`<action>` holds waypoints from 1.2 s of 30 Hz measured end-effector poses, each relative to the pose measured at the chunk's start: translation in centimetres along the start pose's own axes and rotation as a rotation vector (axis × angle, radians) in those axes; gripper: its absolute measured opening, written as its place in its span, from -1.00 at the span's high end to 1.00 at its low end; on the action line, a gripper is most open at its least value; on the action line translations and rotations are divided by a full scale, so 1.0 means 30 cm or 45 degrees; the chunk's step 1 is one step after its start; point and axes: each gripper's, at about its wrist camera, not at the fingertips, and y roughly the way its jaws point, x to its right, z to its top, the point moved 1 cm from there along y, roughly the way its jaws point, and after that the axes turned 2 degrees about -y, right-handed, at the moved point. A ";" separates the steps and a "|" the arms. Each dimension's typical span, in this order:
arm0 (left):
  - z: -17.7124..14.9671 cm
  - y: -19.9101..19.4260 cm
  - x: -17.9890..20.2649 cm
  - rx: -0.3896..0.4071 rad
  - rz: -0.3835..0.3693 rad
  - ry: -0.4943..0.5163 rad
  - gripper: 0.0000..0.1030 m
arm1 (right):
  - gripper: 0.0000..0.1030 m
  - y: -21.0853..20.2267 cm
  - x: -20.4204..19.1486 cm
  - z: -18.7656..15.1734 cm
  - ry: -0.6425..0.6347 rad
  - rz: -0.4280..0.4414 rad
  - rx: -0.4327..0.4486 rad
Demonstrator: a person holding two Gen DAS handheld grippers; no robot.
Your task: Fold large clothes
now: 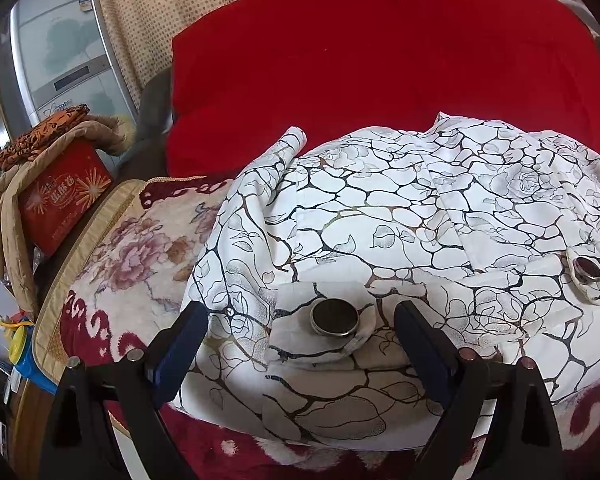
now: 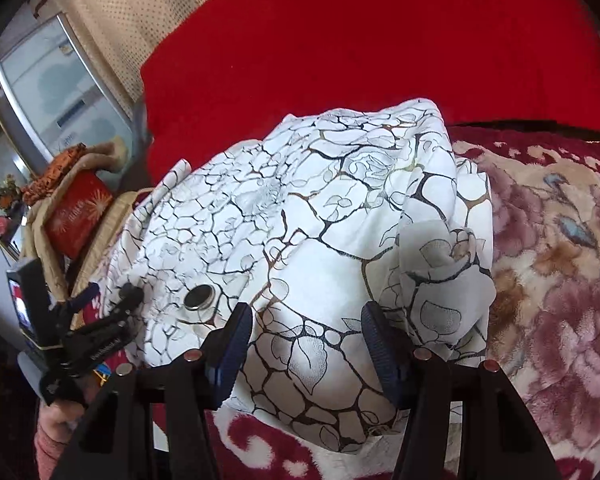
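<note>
Floral blanket [image 1: 140, 240] covers the bed, with a red cushion [image 1: 380, 60] at the far side. On it lies the white patterned garment [image 1: 400, 220], bunched. Left gripper [image 1: 300, 340] fingers stand wide around a large button [image 1: 335, 317]; right gripper [image 2: 306, 340] fingers stand wide over the near hem.

Garment [image 1: 400, 216] cut off at right edge; lettering on red box [image 1: 66, 196] too small to read.
</note>
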 end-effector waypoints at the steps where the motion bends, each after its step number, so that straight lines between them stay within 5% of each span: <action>1: -0.001 0.001 -0.001 -0.001 -0.001 0.000 -0.83 | -0.18 -0.007 0.002 -0.002 0.009 0.012 0.002; 10: 0.008 -0.017 -0.016 0.017 0.013 -0.024 -0.83 | -0.19 -0.087 0.008 0.005 -0.001 0.101 0.093; 18: 0.072 0.025 -0.188 0.033 0.114 -0.265 -0.83 | -0.18 -0.158 0.061 0.068 0.062 0.209 0.268; 23: 0.102 0.144 -0.227 -0.098 0.150 -0.307 -0.83 | -0.17 -0.059 0.082 0.209 0.092 0.192 0.204; 26: 0.068 0.233 -0.203 -0.252 0.146 -0.299 -0.83 | -0.14 0.106 0.133 0.252 0.153 0.021 0.013; 30: 0.075 0.203 -0.197 -0.202 0.164 -0.266 -0.83 | -0.10 0.136 0.138 0.249 0.162 -0.006 -0.023; 36: 0.078 0.116 -0.183 -0.073 0.207 -0.248 -0.83 | -0.10 0.022 0.037 0.214 0.017 -0.001 0.124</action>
